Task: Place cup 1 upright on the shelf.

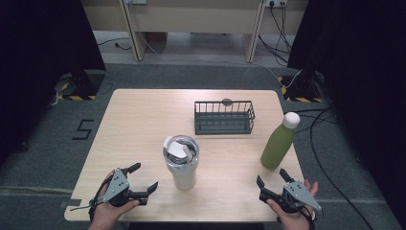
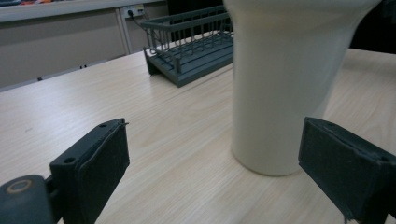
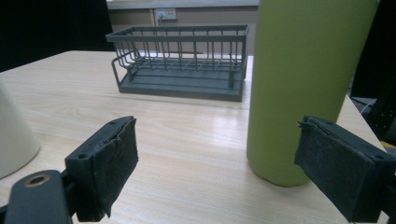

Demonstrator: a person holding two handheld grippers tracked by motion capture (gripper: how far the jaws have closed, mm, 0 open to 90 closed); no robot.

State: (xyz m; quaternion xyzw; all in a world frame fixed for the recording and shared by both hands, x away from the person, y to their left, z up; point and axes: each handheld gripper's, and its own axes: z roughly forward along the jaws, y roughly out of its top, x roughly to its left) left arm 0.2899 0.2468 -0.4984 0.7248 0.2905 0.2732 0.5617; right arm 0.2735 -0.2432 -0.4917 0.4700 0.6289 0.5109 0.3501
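Grippers, left (image 1: 143, 178) and right (image 1: 271, 179), open at lower frame; tumbler (image 1: 182, 163) and green bottle (image 1: 278, 142) ungrasped, work barely begun.

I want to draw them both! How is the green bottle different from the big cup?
The green bottle is green with a white cap; the cup is cream with a shiny metal rim. The bottle is slim and leans in the high view; the cup is wider. The bottle is capped shut; the cup has a lid. Both stand on the table.
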